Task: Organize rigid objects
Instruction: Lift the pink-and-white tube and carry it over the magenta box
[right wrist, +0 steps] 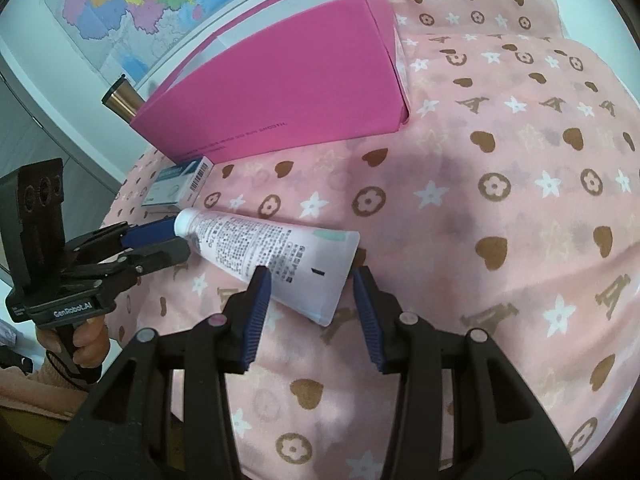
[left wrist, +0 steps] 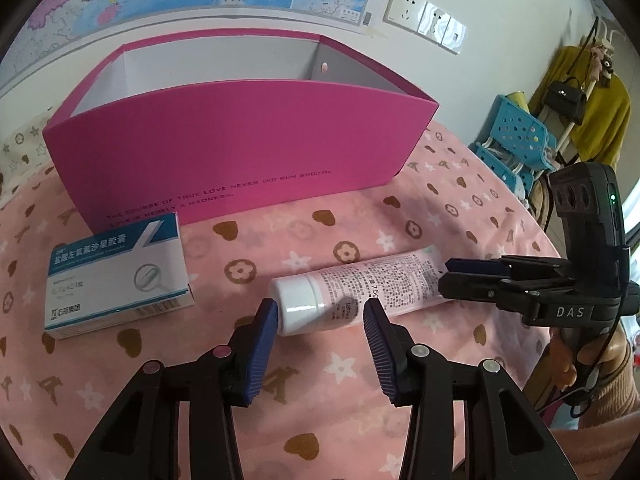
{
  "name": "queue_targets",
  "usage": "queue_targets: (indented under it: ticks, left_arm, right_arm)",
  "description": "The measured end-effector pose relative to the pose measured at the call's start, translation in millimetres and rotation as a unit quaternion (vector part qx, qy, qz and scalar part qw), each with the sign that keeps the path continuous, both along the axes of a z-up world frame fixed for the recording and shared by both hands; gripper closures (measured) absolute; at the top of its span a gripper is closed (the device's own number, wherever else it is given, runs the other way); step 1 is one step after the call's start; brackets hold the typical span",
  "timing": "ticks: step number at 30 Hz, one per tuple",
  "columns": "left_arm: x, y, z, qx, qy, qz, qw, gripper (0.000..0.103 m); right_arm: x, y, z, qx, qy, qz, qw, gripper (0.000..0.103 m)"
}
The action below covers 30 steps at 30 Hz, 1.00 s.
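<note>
Tube (left wrist: 380, 280): left gripper (left wrist: 320, 308) jaws clamp its cap; right gripper's (right wrist: 310, 276) hold unclear; copper cylinder (right wrist: 122, 100) only in right view.

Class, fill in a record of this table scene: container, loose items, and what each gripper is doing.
container: pink open-topped box, upright on the patterned cloth
loose items: medicine carton in front of the box; cream tube lying flat
left gripper: shut on the tube's capped end
right gripper: astride the tube's crimped end; contact unclear
</note>
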<state>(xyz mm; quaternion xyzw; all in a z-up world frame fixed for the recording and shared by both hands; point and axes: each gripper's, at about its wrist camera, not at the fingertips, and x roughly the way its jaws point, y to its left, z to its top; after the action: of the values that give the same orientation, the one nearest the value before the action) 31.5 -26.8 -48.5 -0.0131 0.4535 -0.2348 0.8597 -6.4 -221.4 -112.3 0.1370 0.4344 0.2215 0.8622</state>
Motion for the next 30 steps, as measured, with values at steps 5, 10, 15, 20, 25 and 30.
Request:
queue_targets:
  ticks: [5, 10, 15, 20, 25, 30]
  left_arm:
    - [-1.7, -2.6, 1.4, 0.006, -0.005, 0.002, 1.0, 0.058]
    - [-2.2, -3.8, 5.3, 0.003, -0.008, 0.008, 0.9999, 0.058]
    - [-3.6, -5.1, 12.5, 0.003, -0.019, 0.011, 0.9998, 0.058]
    - [-4.8, -6.1, 20.6, 0.001, -0.03, 0.012, 0.9995, 0.058]
    - [-3.9, -6.2, 27.8, -0.002, -0.038, 0.014, 0.9992, 0.058]
    - [-2.2, -5.1, 34.3, -0.003, -0.046, 0.017, 0.9988, 0.058]
  right_arm:
    - [0.2, 5.0, -0.3, -0.013, -0.007, 0.003, 1.0, 0.057]
    - [0.3, 6.7, 1.4, -0.016, -0.01, 0.002, 1.0, 0.057]
    - [-1.9, 7.2, 11.0, -0.02, -0.024, 0.003, 1.0, 0.057]
    - [-2.7, 6.4, 22.4, -0.022, -0.039, 0.001, 0.999, 0.057]
    - [-1.3, 7.1, 30.9, -0.03, -0.052, 0.002, 0.998, 0.057]
    - [0.9, 7.3, 37.7, -0.035, -0.062, 0.004, 0.997, 0.057]
